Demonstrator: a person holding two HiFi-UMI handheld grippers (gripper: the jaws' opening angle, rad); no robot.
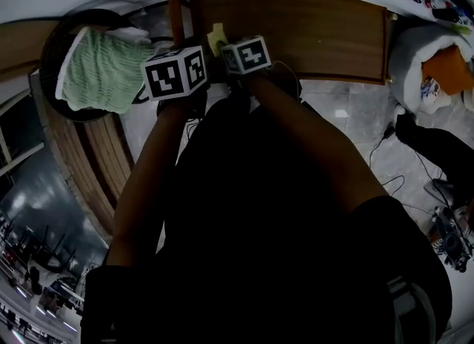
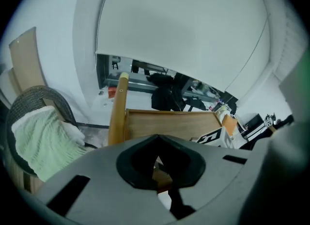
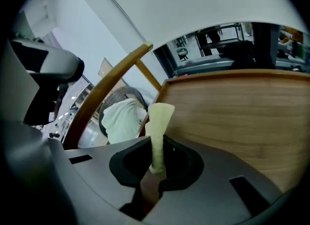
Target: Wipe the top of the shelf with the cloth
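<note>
The brown wooden shelf top [image 1: 311,35] lies straight ahead, and both grippers are at its near left corner. In the right gripper view a pale yellow cloth [image 3: 158,127] stands up in a narrow twist from my right gripper [image 3: 154,170], which is shut on it, with the shelf top [image 3: 242,117] just beyond. In the head view the cloth [image 1: 216,37] peeks out between the two marker cubes [image 1: 175,73] [image 1: 245,55]. My left gripper [image 2: 157,170] is shut with nothing in it and points at the shelf top [image 2: 169,122] from the left.
A black basket [image 1: 55,46] holding a green towel [image 1: 100,68] stands left of the shelf. An upright wooden pole [image 1: 174,9] rises at the shelf's left corner. A white bag [image 1: 422,61] and cables [image 1: 400,179] lie on the floor at the right.
</note>
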